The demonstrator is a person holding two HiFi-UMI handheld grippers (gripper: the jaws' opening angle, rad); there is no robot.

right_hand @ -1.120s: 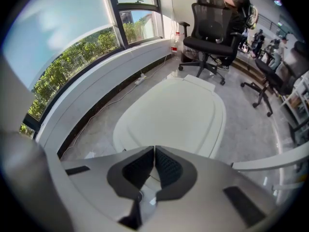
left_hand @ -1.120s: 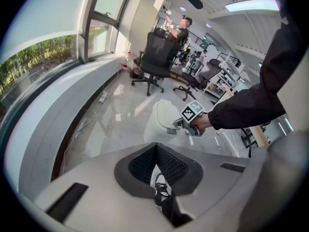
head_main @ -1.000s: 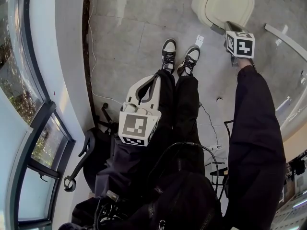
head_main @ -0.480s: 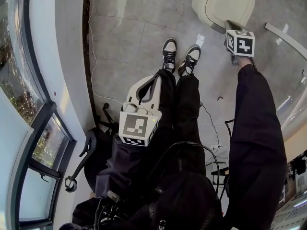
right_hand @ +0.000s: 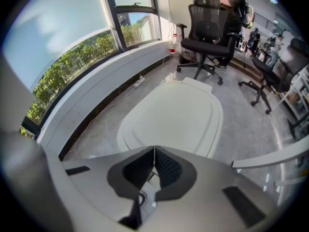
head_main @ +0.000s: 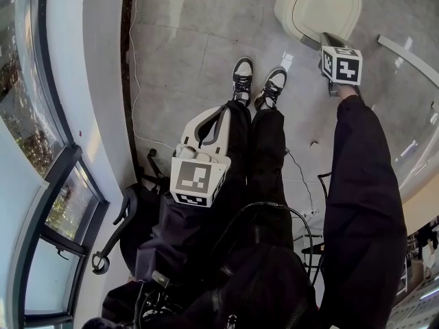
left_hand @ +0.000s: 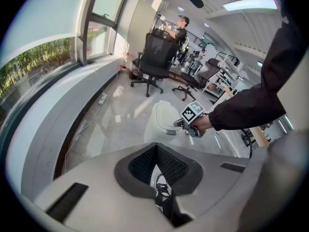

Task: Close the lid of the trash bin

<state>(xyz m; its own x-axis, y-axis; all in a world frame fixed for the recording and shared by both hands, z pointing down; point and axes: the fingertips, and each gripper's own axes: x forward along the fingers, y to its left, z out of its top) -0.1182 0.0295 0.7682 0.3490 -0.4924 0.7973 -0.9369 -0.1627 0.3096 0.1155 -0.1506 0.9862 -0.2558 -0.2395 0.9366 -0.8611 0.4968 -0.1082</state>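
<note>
The cream trash bin (head_main: 319,5) stands on the grey floor ahead of the person's shoes, its lid lying flat down on top. In the right gripper view the lid (right_hand: 176,115) fills the middle, just beyond my right gripper (right_hand: 154,149), whose jaws meet, holding nothing. From the head view my right gripper (head_main: 328,38) hovers at the bin's near right edge. My left gripper (head_main: 214,114) hangs by the person's left leg, well away from the bin, jaws together and empty. The left gripper view looks past my left gripper (left_hand: 155,146) to the bin (left_hand: 164,122) and the right gripper (left_hand: 183,125).
A curved window wall (head_main: 41,149) runs along the left, with a cable (head_main: 134,67) on the floor beside it. A black chair base (head_main: 116,225) sits behind the left leg. Office chairs (right_hand: 207,37) and a person stand beyond the bin. A white rail (head_main: 408,57) lies to the right.
Almost nothing differs; the head view shifts slightly and both grippers keep their places, the lid staying down.
</note>
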